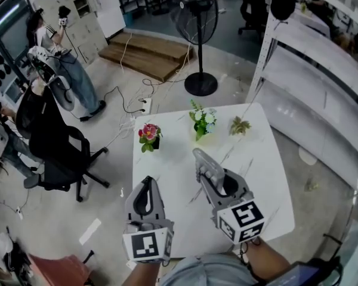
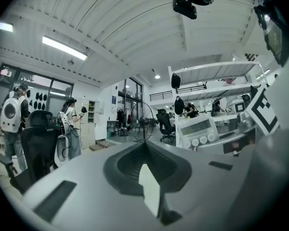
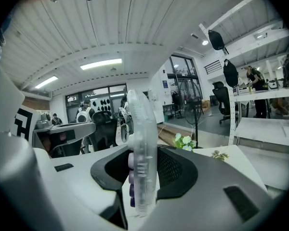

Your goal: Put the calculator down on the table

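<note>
The right hand-held gripper is holding the calculator. Its two jaws press on the calculator from both sides. The calculator stands up on its thin edge between them, and its far end sticks out past the jaws. It is clear plastic with purple buttons on one side. From the left gripper view you can see its front, with a little screen and round buttons.

The calculator is over the near part of the white surface. It is not lying on it.

The left hand-held gripper is just beside the right one, over the near left edge of the surface. Its jaws are closed together and there is nothing in them.

Three small plants stand in a row at the far side of the surface: pink flowers, white flowers with green leaves, and a little brownish plant.

On the floor past the surface stands a big fan. A black chair is off to the left.
</note>
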A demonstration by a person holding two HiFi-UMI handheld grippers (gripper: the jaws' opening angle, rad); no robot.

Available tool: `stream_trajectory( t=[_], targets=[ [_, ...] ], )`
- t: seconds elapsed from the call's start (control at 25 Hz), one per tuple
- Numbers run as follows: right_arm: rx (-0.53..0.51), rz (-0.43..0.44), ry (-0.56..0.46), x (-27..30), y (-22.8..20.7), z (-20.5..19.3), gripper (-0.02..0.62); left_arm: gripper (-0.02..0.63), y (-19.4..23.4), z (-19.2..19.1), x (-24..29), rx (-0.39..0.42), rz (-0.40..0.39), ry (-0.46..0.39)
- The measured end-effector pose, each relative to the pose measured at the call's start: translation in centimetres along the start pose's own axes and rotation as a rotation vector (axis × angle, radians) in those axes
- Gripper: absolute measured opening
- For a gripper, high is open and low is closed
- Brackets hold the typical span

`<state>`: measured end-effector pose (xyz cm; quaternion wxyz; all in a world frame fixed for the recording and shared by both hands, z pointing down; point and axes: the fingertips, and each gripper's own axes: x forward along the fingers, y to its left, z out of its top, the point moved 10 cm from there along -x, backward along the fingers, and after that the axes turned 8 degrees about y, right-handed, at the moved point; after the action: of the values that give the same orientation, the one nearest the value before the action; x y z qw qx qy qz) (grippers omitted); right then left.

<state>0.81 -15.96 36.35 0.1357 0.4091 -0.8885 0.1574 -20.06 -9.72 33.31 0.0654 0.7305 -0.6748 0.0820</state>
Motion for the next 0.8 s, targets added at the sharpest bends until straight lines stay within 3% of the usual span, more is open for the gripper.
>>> stream_trajectory(
  t=[0.8],
  targets=[
    [0.136,-0.025,0.281,3.6,-0.7,-10.3,0.145,0.008,0.8,-6.1,2.2,-0.028,-0.014,0.161]
  ],
)
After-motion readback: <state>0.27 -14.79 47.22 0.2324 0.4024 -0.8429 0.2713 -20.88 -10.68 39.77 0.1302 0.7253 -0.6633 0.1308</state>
